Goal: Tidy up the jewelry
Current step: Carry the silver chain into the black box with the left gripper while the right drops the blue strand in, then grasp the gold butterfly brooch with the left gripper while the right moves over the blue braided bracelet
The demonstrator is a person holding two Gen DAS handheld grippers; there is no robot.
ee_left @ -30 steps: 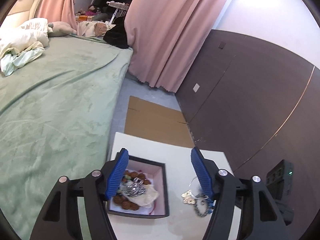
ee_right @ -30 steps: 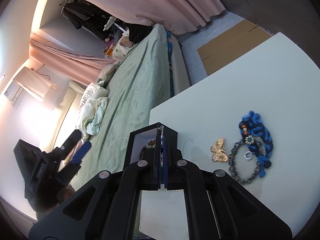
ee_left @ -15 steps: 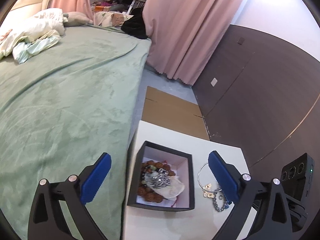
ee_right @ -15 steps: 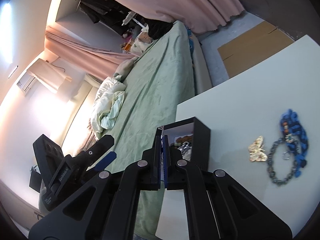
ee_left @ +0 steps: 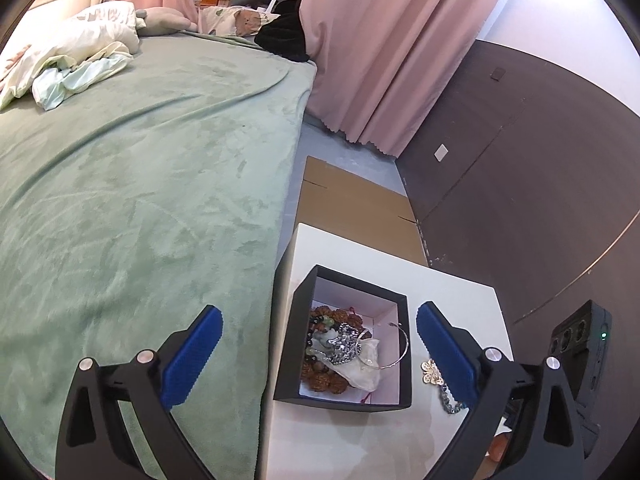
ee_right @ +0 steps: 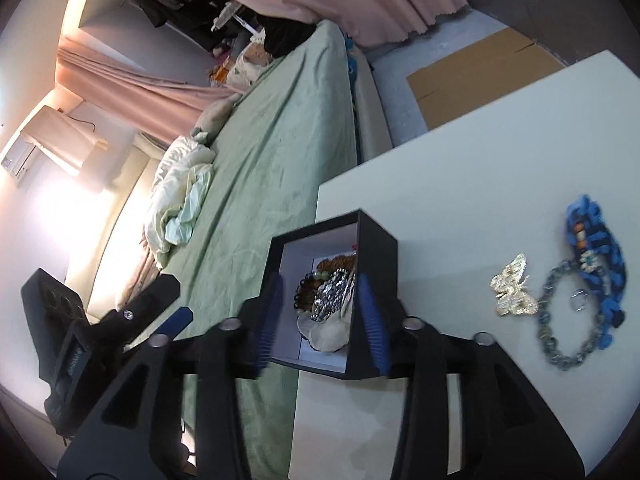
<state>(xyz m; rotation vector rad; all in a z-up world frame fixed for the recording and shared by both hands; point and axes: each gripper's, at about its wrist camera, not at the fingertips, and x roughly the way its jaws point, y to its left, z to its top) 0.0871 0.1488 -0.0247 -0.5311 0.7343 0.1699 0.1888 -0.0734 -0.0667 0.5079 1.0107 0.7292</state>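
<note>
Green bedspread (ee_left: 140, 200) fills the left of both views, and the white table (ee_right: 480, 160) stands just beside it. At the table's bed-side edge sits the black box (ee_left: 296, 344), already holding brown beads, a dark sparkly piece and a thin silver hoop (ee_left: 390, 344) that leans against the box's right wall. The left gripper (ee_left: 316, 356) hangs above the box with its blue pads spread wide and nothing between them. The right gripper (ee_right: 318, 316) is also parted and empty, one pad outside each side wall of the box.

To the right of the box, loose on the table, lie the gold butterfly brooch (ee_right: 514, 292), then the grey chain bracelet (ee_right: 560, 316) touching it, a small ring (ee_right: 578, 300) inside the bracelet's loop, and the blue braided piece (ee_right: 600, 256) farthest right.

The step in hand looks like fetching the next loose piece. I would take the brooch first, since it lies nearest the box, closing on its raised wings from above and lifting straight up so the bracelet is not dragged along.
</note>
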